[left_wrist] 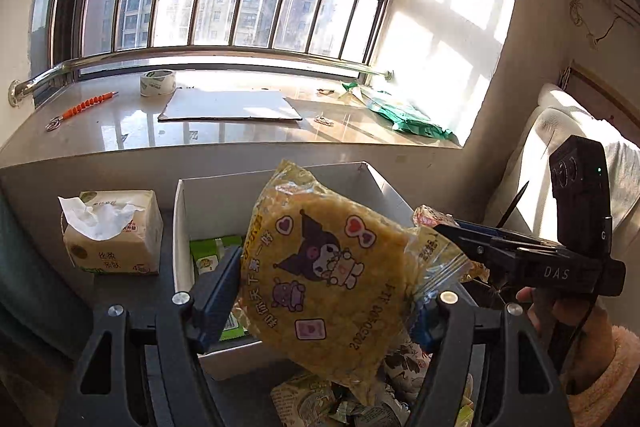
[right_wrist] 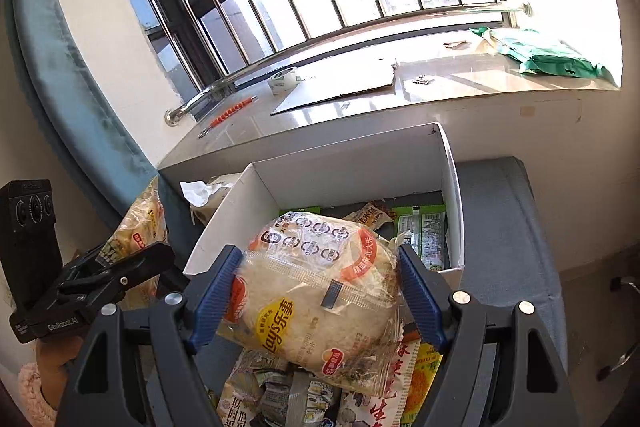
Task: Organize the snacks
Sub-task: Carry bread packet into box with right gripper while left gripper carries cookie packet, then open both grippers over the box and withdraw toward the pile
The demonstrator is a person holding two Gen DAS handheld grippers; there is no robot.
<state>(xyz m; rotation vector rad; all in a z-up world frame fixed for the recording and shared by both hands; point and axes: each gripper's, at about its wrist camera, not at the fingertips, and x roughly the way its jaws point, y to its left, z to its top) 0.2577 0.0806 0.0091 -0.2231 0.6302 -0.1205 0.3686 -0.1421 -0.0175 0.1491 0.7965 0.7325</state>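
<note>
yellow packet [left_wrist: 328, 275]: clamped in your left gripper [left_wrist: 328, 291]
pale rice cake [right_wrist: 316, 291]: gripped by your right gripper [right_wrist: 320, 291]
white box [right_wrist: 360, 163]: at 12 o'clock

Both rigs same build: left gripper [left_wrist: 326, 301] and right gripper [right_wrist: 320, 301] — dark matte linkage arms with triangular cutouts, silver round screw heads at pivots, ribbed blue finger pads [right_wrist: 214, 301]. Side-on, right unit carries a black camera block with green LED, "DAS" in white on body; left one reads "GenRobot.AI". Hand [left_wrist: 560, 311] bare skin, fuzzy pink sleeve [left_wrist: 608, 375].
</note>
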